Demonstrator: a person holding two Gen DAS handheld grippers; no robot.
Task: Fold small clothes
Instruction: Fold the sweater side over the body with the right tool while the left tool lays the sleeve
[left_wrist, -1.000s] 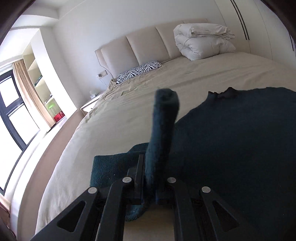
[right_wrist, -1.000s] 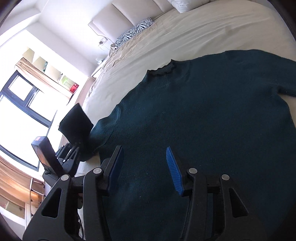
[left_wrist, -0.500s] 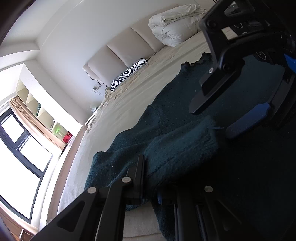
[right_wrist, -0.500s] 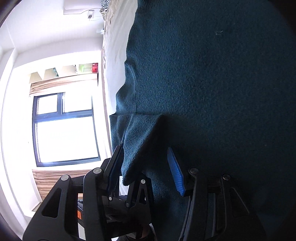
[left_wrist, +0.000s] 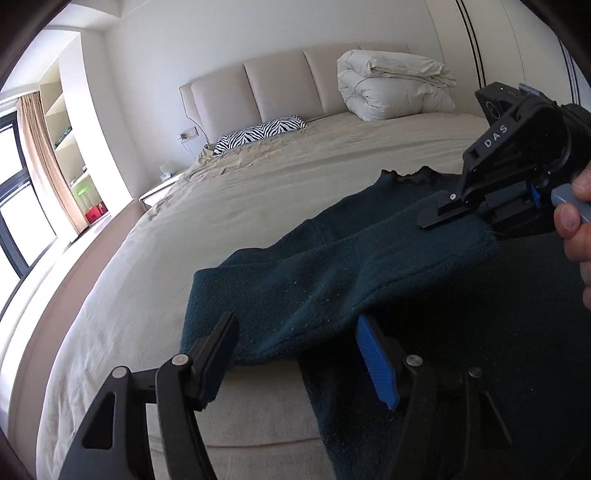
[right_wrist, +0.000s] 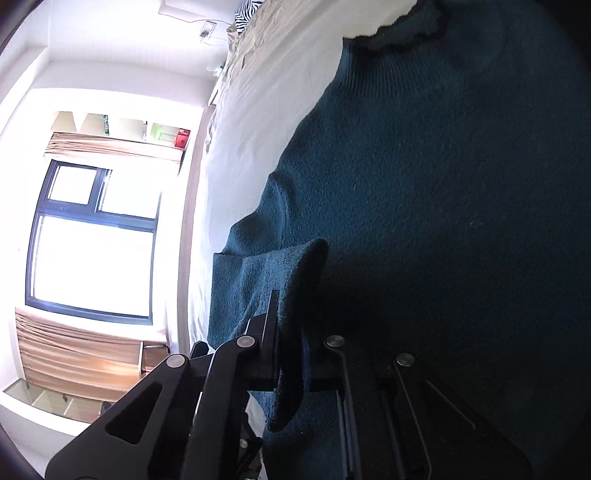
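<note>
Your left gripper (left_wrist: 299, 354), black with one blue ribbed pad, points down over the near bed edge; its jaws have just been opening and now stand apart, pads clear of the cloth, the folded sleeve (left_wrist: 332, 273) lying between and just beyond them

Your right gripper (right_wrist: 290, 347) has just been closing and is clamped on the sleeve's cuff end (right_wrist: 295, 295); in the left wrist view the same tool sits at upper right, tilted down, with your bare fingers (left_wrist: 576, 221) curled on its grey trigger

Dark teal knitted sweater (left_wrist: 461, 332): spread flat on the beige bedsheet (left_wrist: 258, 192), ruffled neck (left_wrist: 410, 176) towards the headboard, one sleeve drawn across the body and lifted at the cuff

Hidden or unclear: the sweater's right half and hem run out of both views; the cuff inside the right jaws is in deep shadow, so only the blue pad's edge shows; your hand is cut off at the frame edge; the window (right_wrist: 92, 240) is blown out white

Edges and room: the sheet lies bare to the left of the sweater and up to the zebra-striped pillow (left_wrist: 258, 133) and the folded white duvet (left_wrist: 391, 88), both well apart from the garment; the mattress edge falls away to the left towards the floor and shelves
</note>
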